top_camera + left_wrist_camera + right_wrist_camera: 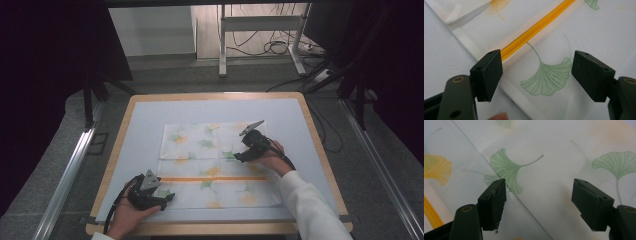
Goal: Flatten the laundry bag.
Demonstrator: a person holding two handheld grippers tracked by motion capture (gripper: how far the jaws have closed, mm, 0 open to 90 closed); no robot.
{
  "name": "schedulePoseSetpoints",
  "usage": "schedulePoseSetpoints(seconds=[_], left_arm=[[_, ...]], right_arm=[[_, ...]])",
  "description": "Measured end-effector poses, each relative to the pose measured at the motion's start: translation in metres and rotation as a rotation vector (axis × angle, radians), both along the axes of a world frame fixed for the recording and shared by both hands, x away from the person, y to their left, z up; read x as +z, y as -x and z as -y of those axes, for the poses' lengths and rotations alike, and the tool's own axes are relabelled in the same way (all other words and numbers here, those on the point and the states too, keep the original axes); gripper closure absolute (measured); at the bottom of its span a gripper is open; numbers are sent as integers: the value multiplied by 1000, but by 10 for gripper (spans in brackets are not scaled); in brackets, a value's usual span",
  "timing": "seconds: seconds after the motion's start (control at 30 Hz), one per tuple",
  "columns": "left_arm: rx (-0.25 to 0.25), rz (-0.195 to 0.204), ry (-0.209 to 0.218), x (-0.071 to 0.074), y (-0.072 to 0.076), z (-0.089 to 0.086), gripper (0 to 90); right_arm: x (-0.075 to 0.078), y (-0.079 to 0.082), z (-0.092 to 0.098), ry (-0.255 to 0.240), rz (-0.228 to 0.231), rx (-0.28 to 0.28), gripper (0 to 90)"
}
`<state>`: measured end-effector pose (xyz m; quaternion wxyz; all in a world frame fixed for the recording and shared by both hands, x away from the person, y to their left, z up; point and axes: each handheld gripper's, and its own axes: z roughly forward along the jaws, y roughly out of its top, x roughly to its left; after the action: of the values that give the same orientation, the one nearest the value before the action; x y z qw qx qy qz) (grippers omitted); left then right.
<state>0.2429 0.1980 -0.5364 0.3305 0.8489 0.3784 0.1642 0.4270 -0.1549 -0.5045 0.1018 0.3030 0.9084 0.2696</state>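
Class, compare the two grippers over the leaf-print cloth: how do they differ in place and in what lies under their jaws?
The left gripper sits at the cloth's near left corner; the right gripper sits farther back, over a folded edge. The orange stripe runs by the left gripper's jaws; a green leaf lies by the right gripper's. Both stand open, holding nothing.

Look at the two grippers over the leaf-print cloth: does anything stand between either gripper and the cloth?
Nothing visible does. The left gripper hangs open over the cloth near its orange stripe, and the right gripper is open above a green leaf print. Only bare fabric lies between each pair of jaws.
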Motion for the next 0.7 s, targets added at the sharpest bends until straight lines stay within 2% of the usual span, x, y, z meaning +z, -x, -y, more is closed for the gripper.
schedulePoseSetpoints(seconds=[0.1,0.17,0.23,0.37,0.43,0.6,0.7], left_arm=[[-3,-3,1,1,0,0,246],[-3,-3,1,0,1,0,246],[-4,-4,0,0,0,0,245],[-5,-6,-4,0,0,1,245],[-4,-5,-5,0,1,1,245],[-5,-6,-8,0,1,1,245],[-8,-8,-9,-1,0,2,245]], right_arm=[[-6,-4,-1,9,-19,-4,297],[-9,-7,-2,9,-10,-1,308],[-8,-8,-1,4,-8,-10,355],[-6,-10,-4,47,-5,12,411],[-5,-12,-6,58,-9,25,466],[-4,-18,-2,39,-9,3,653],[-4,-22,1,36,-11,-7,737]])
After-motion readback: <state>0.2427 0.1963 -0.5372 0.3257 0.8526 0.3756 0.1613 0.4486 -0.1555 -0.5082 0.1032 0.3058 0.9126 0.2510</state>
